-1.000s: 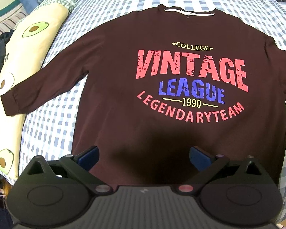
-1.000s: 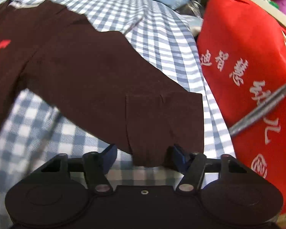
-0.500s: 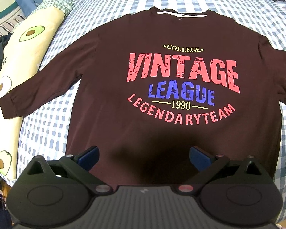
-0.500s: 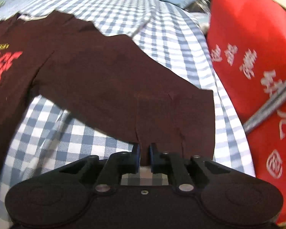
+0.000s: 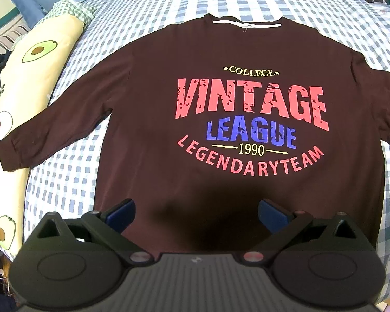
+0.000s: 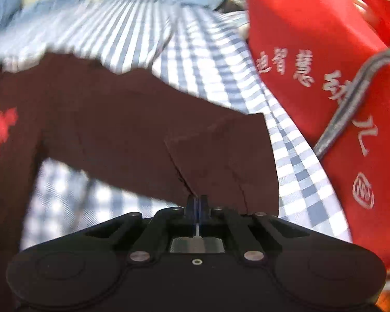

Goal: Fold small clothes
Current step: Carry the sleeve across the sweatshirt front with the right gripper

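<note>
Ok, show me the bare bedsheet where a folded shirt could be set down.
Bare checked sheet lies between the shirt's spread sleeve, its body and the avocado pillow; more above the collar. By the red bag it is crowded.

a dark maroon sweatshirt (image 5: 221, 119) lay flat, front up, on the blue checked bed (image 5: 65, 182). the left tongs (image 5: 196, 214) hung open over its hem; an avocado-print pillow (image 5: 20, 98) lay alongside.

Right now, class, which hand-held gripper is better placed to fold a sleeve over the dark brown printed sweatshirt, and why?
The right hand-held gripper: its jaws are shut on the sweatshirt's sleeve cuff. The left hand-held gripper is open above the hem, gripping nothing.
</note>
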{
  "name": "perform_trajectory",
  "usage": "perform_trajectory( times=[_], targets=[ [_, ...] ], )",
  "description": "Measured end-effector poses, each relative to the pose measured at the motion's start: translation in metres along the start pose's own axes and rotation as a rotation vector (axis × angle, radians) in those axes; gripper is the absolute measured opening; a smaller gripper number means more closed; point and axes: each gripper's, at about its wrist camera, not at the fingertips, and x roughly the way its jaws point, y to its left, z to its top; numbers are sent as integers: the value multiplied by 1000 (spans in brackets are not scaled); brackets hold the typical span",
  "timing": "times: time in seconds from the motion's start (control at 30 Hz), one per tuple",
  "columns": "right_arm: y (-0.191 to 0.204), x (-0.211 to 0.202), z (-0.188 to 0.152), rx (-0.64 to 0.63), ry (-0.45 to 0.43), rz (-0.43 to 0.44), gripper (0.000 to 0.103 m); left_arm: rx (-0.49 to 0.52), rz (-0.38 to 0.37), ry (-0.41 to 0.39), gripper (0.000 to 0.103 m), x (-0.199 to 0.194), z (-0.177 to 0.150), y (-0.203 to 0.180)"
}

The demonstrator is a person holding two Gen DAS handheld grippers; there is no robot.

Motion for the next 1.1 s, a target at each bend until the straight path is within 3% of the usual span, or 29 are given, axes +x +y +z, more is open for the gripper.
perform_trajectory(
  times=[0.27, 0.53, 0.83, 1.1],
  targets=[
    [7, -59, 48, 199, -145, 184, 0, 10, -27, -4, 102, 2, 2, 3],
    [96, -113, 88, 72, -240, 432, 0, 0, -27, 6, 102, 6, 3, 8],
    [227, -120, 84, -118, -160, 670, 0, -60, 8, 31, 102, 12, -3, 35],
    [302, -92, 56, -251, -31, 707, 0, -121, 29, 51, 102, 20, -5, 61]
  ],
)
